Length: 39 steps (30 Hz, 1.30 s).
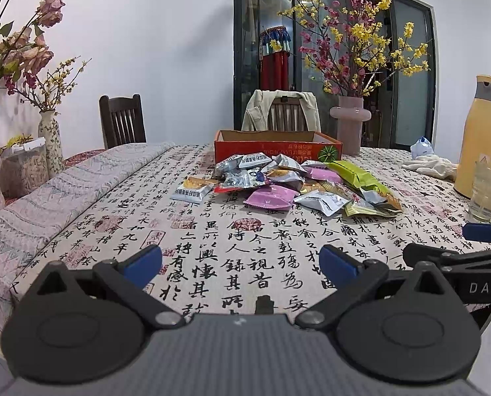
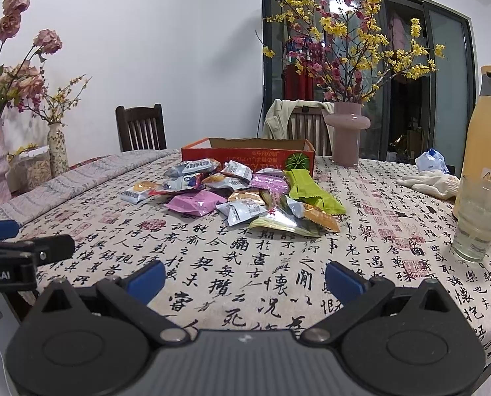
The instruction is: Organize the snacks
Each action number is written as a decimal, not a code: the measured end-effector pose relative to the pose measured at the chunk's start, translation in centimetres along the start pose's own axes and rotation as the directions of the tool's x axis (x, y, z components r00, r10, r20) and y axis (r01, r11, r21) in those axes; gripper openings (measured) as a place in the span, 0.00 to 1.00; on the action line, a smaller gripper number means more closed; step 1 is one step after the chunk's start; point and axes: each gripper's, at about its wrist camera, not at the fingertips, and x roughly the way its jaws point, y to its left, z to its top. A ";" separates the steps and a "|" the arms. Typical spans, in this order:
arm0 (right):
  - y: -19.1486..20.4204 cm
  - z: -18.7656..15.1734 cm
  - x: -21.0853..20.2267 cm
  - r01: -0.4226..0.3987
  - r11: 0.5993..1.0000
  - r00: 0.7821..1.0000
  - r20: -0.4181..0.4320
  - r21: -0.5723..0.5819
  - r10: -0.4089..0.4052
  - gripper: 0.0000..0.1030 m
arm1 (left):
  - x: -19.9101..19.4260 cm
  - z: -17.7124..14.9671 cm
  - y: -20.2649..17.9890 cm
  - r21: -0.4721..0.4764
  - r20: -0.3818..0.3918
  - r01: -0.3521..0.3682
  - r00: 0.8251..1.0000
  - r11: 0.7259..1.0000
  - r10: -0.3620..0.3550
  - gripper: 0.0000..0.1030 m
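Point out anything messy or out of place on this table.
The foil snack packets lie heaped loose on the calligraphy tablecloth in front of the open orange cardboard box, not inside it. White cloth gloves lie crumpled beside the yellow flask.

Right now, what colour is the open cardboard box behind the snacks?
Orange-red outside, with a green round emblem; the box shows best in the left wrist view.

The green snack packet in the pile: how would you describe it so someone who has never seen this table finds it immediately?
Start at the open orange cardboard box in the middle of the calligraphy tablecloth; the snack pile lies just in front of it. On the pile's right side, towards the pink vase, lies the green packet. It is the only lime-green wrapper, and longer than the pink and silver packets beside it.
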 end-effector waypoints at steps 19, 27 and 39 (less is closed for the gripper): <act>0.0 -0.2 0.1 0.004 1.000 1.000 -0.005 0.002 -0.004 1.00 | 0.1 -0.1 0.0 0.003 -0.012 0.003 1.000 1.000 -0.003 1.00; -0.9 -0.3 0.6 0.008 1.000 1.000 -0.008 0.022 -0.008 1.00 | 1.4 0.3 -0.3 0.009 -0.009 -0.010 1.000 1.000 0.010 1.00; -3.5 -0.8 4.0 0.015 0.996 0.998 -0.063 0.086 -0.010 1.00 | 5.6 0.8 -0.3 -0.002 -0.068 -0.023 0.997 1.000 0.022 1.00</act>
